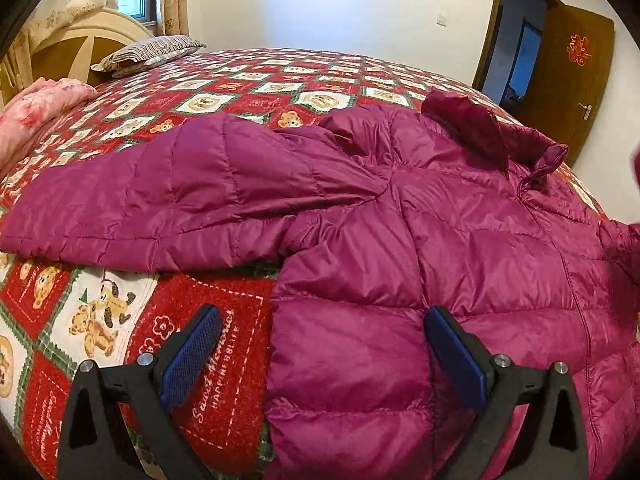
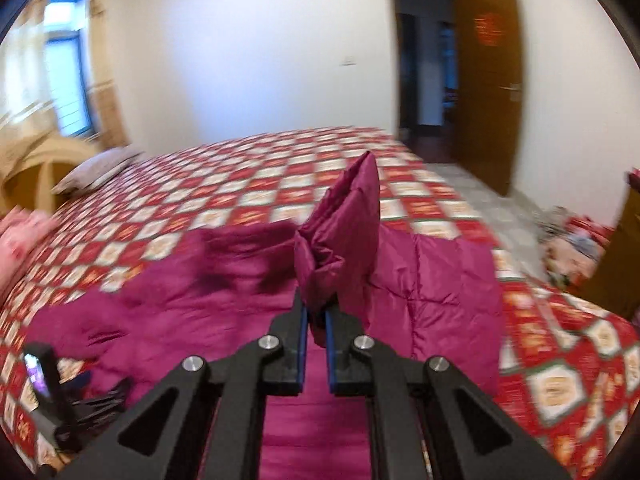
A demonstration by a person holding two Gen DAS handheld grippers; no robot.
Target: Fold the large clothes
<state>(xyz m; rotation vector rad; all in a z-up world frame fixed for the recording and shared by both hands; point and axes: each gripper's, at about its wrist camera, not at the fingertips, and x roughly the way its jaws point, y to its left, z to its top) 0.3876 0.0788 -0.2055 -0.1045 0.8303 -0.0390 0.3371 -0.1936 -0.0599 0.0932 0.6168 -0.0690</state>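
A magenta puffer jacket [image 1: 400,208] lies spread on the bed, one sleeve stretched to the left and the collar at the far right. My left gripper [image 1: 322,332] is open just above the jacket's near left hem, its jaws wide apart. In the right wrist view my right gripper [image 2: 316,316] is shut on a bunched fold of the jacket [image 2: 340,232] and holds it lifted above the rest of the garment [image 2: 200,292]. The left gripper [image 2: 52,384] shows at the lower left of that view.
The bed carries a red checked bear-print cover [image 1: 192,364]. A striped pillow [image 1: 148,54] and a pink quilt [image 1: 36,108] lie at the headboard end. An open brown door [image 2: 486,80] stands beyond the bed. Clutter [image 2: 572,240] lies on the floor at the right.
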